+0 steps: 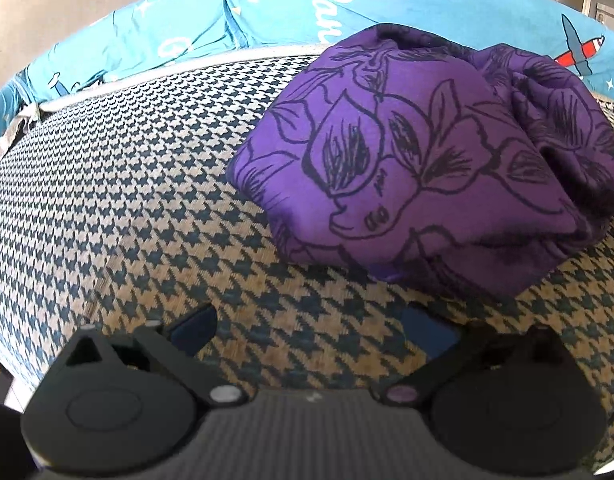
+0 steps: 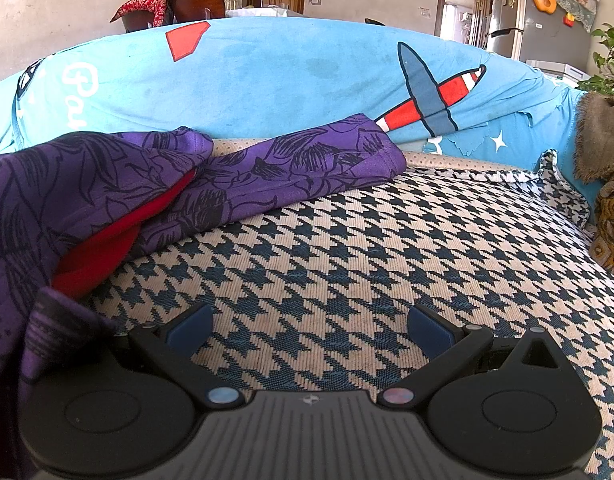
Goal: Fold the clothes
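both grippers gape empty over the houndstooth cover [image 2: 347, 240], the purple garment [image 1: 419, 160] bunched ahead-right of the left gripper [image 1: 311, 334], its sleeve, probably, [image 2: 307, 164] running leftward from the nearer right gripper [image 2: 309, 330].

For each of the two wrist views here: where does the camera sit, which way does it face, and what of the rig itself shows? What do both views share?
Left wrist: sits behind the left gripper, low over the houndstooth-patterned seat cover, facing the bunched purple floral garment; both blue-padded fingers show, apart and empty.
Right wrist: sits behind the right gripper, facing the blue printed backrest cover; the garment lies at left, its red lining exposed; fingers open.
Shared: garment, seat cover, backrest cover.
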A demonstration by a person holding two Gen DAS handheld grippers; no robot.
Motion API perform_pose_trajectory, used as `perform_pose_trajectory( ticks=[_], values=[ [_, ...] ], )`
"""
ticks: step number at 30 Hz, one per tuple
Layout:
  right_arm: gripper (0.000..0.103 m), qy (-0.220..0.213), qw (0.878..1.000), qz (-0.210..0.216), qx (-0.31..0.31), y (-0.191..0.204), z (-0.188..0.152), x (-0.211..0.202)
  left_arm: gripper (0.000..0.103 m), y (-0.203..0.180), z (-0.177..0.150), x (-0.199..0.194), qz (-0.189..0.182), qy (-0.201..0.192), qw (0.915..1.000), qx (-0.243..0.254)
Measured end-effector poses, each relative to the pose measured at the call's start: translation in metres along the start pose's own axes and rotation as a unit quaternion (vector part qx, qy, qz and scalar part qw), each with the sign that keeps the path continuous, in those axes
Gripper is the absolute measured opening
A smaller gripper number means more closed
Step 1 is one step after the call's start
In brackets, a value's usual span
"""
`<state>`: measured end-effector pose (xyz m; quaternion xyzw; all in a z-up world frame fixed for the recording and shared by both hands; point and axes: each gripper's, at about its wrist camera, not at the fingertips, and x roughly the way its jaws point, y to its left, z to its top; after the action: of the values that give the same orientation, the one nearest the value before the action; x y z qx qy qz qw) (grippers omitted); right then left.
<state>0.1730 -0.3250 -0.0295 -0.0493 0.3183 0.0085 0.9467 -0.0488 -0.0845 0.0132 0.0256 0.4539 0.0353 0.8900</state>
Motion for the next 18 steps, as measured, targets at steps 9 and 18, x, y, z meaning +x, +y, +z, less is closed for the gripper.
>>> perform_pose_trajectory(
  ticks=[9, 18],
  values=[
    [0.103, 0.000, 1.000, 0.000, 0.000, 0.000, 0.000, 0.000, 0.103, 0.012, 0.032, 0.027, 0.015, 0.001, 0.9999, 0.000],
    [0.103, 0.002, 1.000, -0.003, 0.003, 0.001, 0.000, 0.000, 0.103, 0.019, 0.047, 0.040, 0.028, -0.003, 0.9996, 0.000]
  ],
)
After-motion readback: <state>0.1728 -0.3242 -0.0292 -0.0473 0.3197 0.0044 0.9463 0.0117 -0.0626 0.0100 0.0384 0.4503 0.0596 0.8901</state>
